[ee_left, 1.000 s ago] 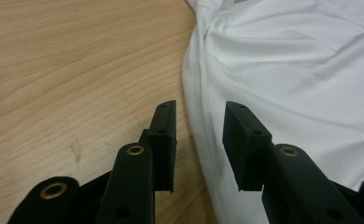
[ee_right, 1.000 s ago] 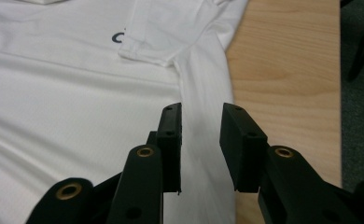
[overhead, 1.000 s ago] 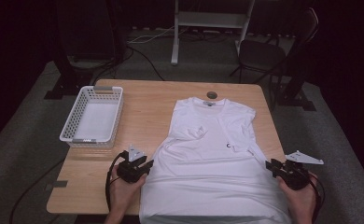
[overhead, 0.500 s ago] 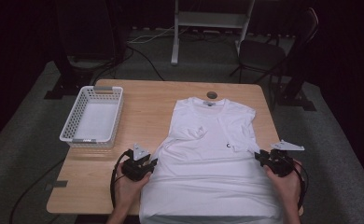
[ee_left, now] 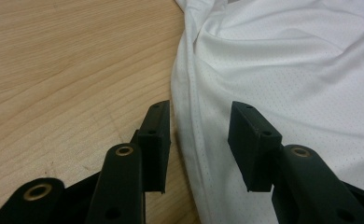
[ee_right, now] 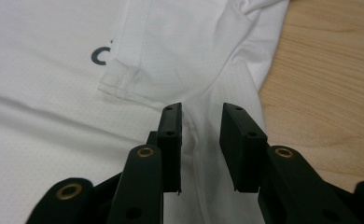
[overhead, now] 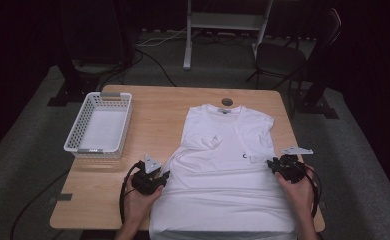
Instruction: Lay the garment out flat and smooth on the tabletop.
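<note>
One white T-shirt lies spread flat on the right half of the tabletop, collar toward the far edge and hem hanging over the near edge. Its cloth is rumpled across the chest, and a small dark mark sits on the chest toward the right sleeve, which is folded in over the body.

At the shirt's left side seam, near the near edge, the left hand-held gripper stands with its jaws spread wide. They have just been opening, and the seam edge of the shirt lies between them without being pinched; one jaw is over bare wood, the other over the cloth.

At the shirt's right side, by the right edge of the tabletop, the right hand-held gripper hovers low over the fabric just below the folded sleeve. Its jaws are parted by a narrower gap, with cloth beneath and between them but no visible pinch.

Each hand-held gripper is held in one of the person's hands, which come in from the near edge.

Toward the far left corner sits a white plastic basket, well apart from the shirt.
</note>
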